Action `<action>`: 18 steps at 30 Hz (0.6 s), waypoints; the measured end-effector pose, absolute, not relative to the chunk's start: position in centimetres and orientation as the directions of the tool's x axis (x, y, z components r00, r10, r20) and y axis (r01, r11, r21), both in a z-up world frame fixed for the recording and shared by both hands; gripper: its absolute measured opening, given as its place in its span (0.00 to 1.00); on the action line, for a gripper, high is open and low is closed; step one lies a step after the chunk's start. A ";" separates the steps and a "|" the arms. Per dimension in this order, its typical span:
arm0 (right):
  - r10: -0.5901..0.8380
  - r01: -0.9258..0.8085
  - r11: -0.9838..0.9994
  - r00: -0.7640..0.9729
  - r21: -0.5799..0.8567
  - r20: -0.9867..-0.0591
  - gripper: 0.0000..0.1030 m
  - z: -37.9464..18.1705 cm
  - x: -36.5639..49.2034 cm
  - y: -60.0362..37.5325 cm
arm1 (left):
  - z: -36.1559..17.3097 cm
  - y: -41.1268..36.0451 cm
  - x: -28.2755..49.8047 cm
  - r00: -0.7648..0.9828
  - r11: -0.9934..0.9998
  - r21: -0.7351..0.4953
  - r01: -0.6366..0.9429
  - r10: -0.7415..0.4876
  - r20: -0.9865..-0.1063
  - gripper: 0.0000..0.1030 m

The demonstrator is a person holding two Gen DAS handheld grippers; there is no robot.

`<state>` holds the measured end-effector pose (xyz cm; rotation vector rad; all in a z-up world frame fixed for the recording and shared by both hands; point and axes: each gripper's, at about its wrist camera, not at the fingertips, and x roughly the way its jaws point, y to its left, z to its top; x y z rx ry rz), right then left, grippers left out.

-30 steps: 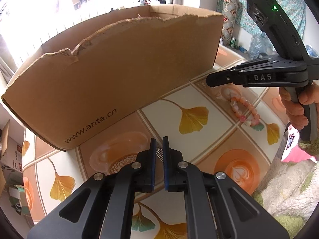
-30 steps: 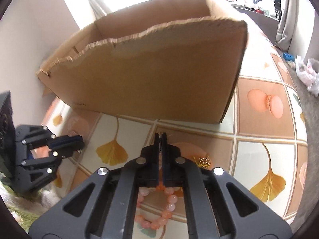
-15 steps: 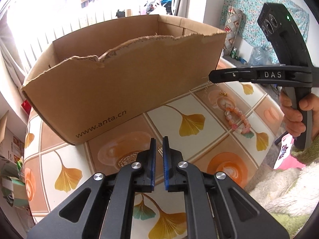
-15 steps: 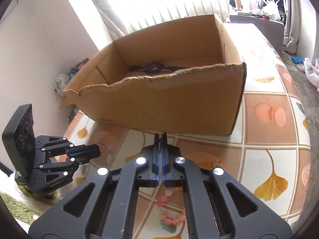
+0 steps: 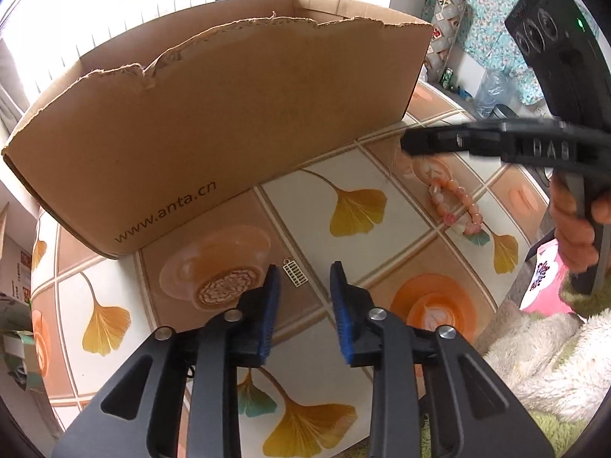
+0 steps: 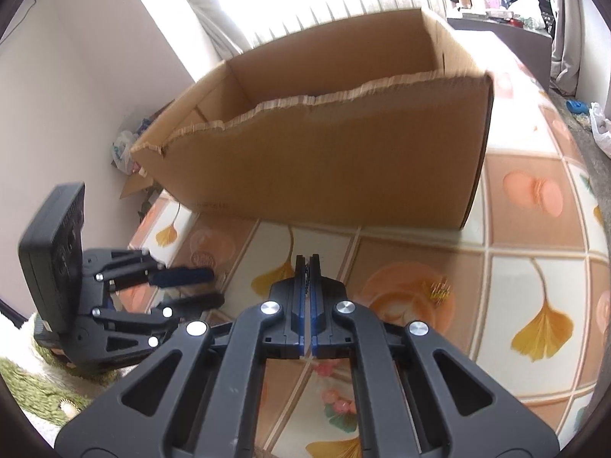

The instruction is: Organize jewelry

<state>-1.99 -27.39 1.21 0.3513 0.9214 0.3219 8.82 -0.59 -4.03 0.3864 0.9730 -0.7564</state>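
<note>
Lived-in home, a bedroom or living room by the look: worktop (image 5: 366,175) under a ginkgo-leaf and macaron print cloth, bright window with vertical blinds (image 6: 343,4), curtain (image 6: 565,19), floral wall fabric (image 5: 485,7), fluffy blanket (image 5: 542,355), clutter of bags on the floor (image 6: 124,149)

Ahead of left gripper (image 5: 301,297): cardboard box (image 5: 229,122) wall blocks the way, torn rim lowest at its left.
Between its fingers: open tablecloth (image 5: 301,316), small gold charm (image 5: 294,273) just ahead.
Right of it: right gripper (image 5: 408,143) crosses above bead bracelet (image 5: 456,206).
</note>
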 end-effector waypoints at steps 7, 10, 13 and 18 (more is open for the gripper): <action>0.423 -0.105 0.889 0.557 0.445 -0.714 0.01 0.4 -2.3 -27.4 | -4.1 -1.4 8.6 0.374 0.701 0.024 0.712 -0.350 -0.859 0.27; 0.426 -0.105 0.887 0.560 0.449 -0.711 0.01 0.4 -2.3 -27.5 | -4.2 -2.1 8.5 0.392 0.708 0.053 0.704 -0.325 -0.861 0.27; 0.428 -0.104 0.886 0.560 0.453 -0.709 0.01 0.3 -2.1 -27.4 | -4.4 -2.5 8.6 0.395 0.716 0.056 0.695 -0.315 -0.863 0.26; 0.431 -0.098 0.883 0.560 0.460 -0.708 0.01 0.1 -2.2 -27.6 | -4.4 -3.1 8.6 0.403 0.711 0.075 0.699 -0.305 -0.863 0.14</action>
